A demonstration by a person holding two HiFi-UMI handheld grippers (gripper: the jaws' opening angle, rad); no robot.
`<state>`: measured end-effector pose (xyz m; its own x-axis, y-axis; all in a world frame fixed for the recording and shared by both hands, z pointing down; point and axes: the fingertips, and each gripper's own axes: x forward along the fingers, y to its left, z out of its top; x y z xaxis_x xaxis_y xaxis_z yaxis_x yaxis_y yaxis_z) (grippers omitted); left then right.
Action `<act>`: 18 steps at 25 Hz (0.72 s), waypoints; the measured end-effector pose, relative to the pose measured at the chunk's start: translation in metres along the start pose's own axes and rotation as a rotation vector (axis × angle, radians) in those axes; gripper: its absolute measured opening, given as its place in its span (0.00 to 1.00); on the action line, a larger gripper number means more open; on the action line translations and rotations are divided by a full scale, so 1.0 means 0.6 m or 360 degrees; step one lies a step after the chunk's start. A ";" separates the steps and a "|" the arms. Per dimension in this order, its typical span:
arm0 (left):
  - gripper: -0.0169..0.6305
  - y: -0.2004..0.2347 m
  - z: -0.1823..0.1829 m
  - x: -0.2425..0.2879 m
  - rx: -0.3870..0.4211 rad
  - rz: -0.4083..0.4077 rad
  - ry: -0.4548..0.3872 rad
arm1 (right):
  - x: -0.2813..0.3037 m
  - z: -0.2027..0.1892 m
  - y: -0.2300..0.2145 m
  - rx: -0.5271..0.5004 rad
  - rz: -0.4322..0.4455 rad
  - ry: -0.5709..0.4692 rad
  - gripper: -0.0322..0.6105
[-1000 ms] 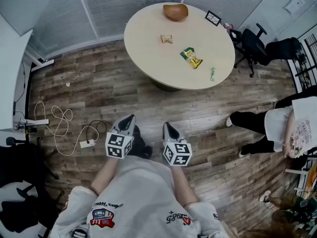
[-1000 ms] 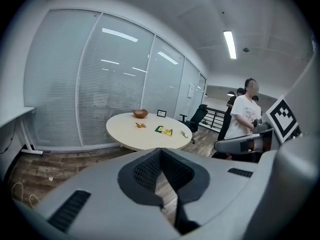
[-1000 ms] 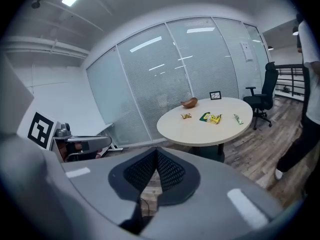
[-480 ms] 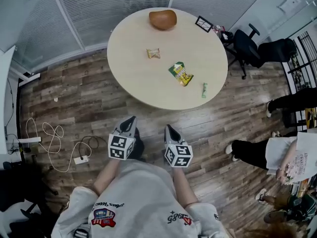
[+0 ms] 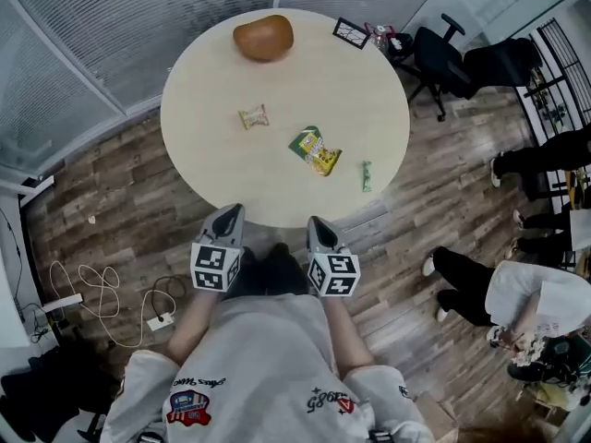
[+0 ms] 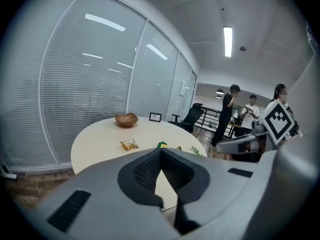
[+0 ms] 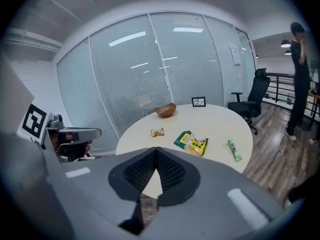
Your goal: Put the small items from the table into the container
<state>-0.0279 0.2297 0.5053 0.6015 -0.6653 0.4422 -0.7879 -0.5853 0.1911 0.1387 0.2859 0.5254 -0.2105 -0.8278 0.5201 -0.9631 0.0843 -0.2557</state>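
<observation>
The round counter (image 5: 305, 81) holds three small items in a loose row across its near half, well apart from each other. On the left lies a small yellow snack packet (image 5: 253, 116), its long axis running roughly left to right in the head view, with the right end a little farther away. In the middle is a green and yellow snack bag (image 5: 315, 149). It lies flat on a diagonal, with the green end pointing to the far left and the yellow end to the near right. Nearest the right rim is a slim green wrapped bar (image 5: 366, 175), its long axis running near to far, almost straight away from the person.

The container, a brown wooden bowl (image 5: 263, 38), stands upright by the far rim, well apart from all three items. A small black picture frame (image 5: 351, 33) stands to its right, also at the far rim.

The left gripper (image 5: 233, 212) and the right gripper (image 5: 315, 223) are held side by side, both pointing toward the counter, with their tips at its near rim in the head view. The left gripper's fingers (image 6: 142, 171) meet at the tips and hold nothing. The right gripper's fingers (image 7: 172, 171) are likewise closed tip to tip and empty.

A black office chair (image 5: 441, 55) stands beyond the counter on the right, on the wood plank floor (image 5: 111, 183). A white cable (image 5: 92, 284) lies coiled on the floor to the left. Other people (image 5: 526, 298) stand off to the right.
</observation>
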 end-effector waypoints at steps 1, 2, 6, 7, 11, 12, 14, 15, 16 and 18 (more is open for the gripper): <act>0.04 0.004 0.005 0.015 -0.0002 -0.0002 0.0009 | 0.013 0.002 -0.010 0.0006 -0.0004 0.0011 0.05; 0.04 0.008 0.010 0.030 -0.0003 -0.0004 0.0018 | 0.027 0.004 -0.020 0.0012 -0.0006 0.0020 0.05; 0.04 0.029 0.039 0.095 0.0001 0.0011 0.0041 | 0.089 0.008 -0.086 0.0013 -0.0047 0.0043 0.05; 0.04 0.034 0.046 0.109 -0.0004 0.0023 0.0051 | 0.100 0.005 -0.114 0.0009 -0.0079 0.0060 0.05; 0.04 0.059 0.082 0.165 -0.0030 0.0090 0.0075 | 0.133 -0.001 -0.263 -0.0063 -0.0259 0.0160 0.05; 0.04 0.067 0.092 0.179 -0.0033 0.0111 0.0075 | 0.141 -0.003 -0.303 -0.0082 -0.0301 0.0190 0.06; 0.04 0.084 0.112 0.202 -0.0039 0.0160 0.0070 | 0.158 -0.011 -0.378 -0.0112 -0.0378 0.0269 0.09; 0.04 0.092 0.120 0.212 -0.0043 0.0184 0.0070 | 0.167 -0.016 -0.410 -0.0128 -0.0406 0.0315 0.11; 0.04 0.100 0.127 0.221 -0.0046 0.0205 0.0073 | 0.176 -0.023 -0.436 -0.0147 -0.0427 0.0361 0.13; 0.04 0.113 0.136 0.239 -0.0047 0.0233 0.0086 | 0.195 -0.038 -0.475 -0.0190 -0.0447 0.0456 0.16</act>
<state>0.0159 0.0567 0.5102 0.4728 -0.7160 0.5137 -0.8706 -0.4697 0.1466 0.3848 0.1777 0.6775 0.0412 -0.6416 0.7659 -0.9989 -0.0451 0.0160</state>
